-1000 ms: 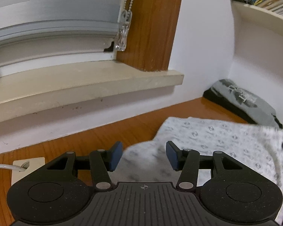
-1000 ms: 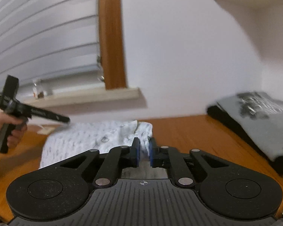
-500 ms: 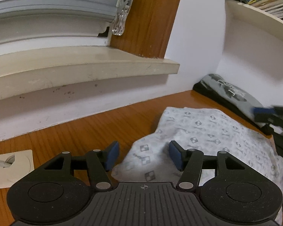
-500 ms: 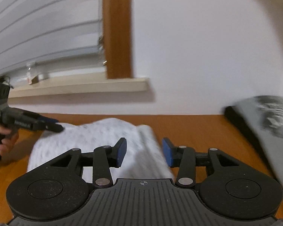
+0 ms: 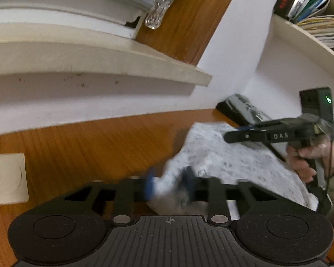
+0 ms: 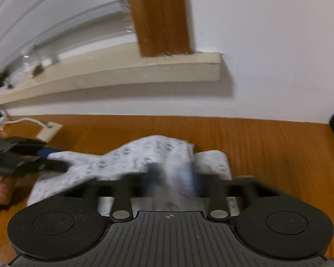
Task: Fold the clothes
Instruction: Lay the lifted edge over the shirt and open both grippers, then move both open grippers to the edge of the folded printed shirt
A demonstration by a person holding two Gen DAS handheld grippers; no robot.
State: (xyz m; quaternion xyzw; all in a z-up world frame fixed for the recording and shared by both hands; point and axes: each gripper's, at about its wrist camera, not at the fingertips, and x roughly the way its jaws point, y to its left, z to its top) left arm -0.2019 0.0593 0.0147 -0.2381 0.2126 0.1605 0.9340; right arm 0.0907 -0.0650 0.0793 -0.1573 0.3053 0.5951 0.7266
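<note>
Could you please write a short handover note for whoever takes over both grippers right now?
Left gripper: fingers either side of a bunched edge of the white patterned garment; motion blur, so I cannot tell if it is clamped.
Right gripper: fingers around the garment's other end, equally blurred.
The garment lies crumpled on the wooden table, partly gathered, not a finished fold.
A folded grey and black garment sits by the wall, apparently done.
Left: confirm both grips, then complete and flatten the fold.
</note>
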